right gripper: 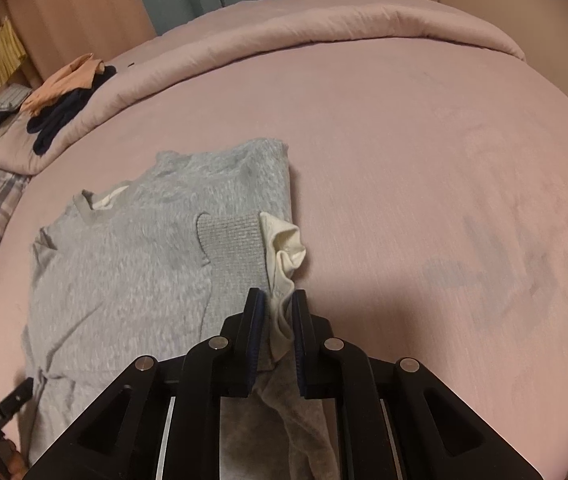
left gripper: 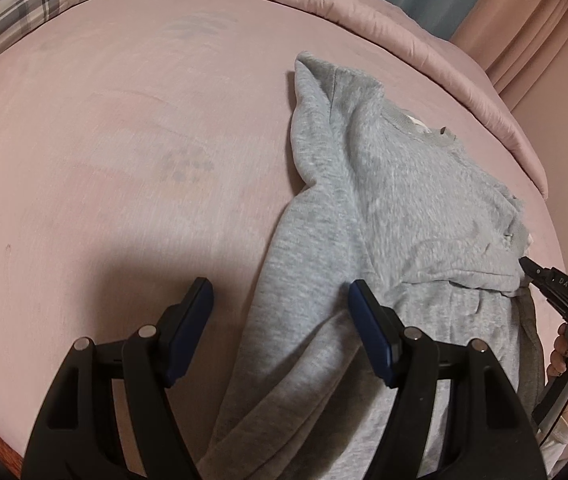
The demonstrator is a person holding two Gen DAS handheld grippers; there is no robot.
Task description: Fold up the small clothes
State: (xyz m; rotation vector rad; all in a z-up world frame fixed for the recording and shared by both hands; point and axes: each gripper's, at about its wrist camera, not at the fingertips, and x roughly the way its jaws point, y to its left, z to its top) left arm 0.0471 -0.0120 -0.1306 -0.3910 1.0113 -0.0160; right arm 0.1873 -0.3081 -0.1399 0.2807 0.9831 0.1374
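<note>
Cataloguing one grey sweatshirt spread on a pink bed, neck away from the person, part-folded

Item: sweatshirt, fleecy grey knit, white lining showing at the cuff; one sleeve already laid across the chest, the other sleeve trailing toward the near edge

Right hand-held gripper: jaws nearly together, pinching the sleeve's cuff end, white lining bunched between the pads. It sits at the garment's right edge, on top of the folded-in sleeve

Left hand-held gripper: jaws wide, holding nothing. It hangs over the loose sleeve, one finger above bare bed, the other over grey cloth, the sleeve's edge running between them; whether the pads touch fabric I cannot tell

Risks, as judgement:
- thin pinch on the lining only; the cuff may slip free if pulled, leaving the sleeve to spring back
- dragging the cuff sideways may skew the body, as nothing pins the far side
- left jaws closing here could catch sleeve and body layer together, or the bed sheet, spoiling the fold
- soft bed gives little resistance, so creases may set crooked

Elsewhere: folded clothes on the quilt's far rim, well apart
</note>
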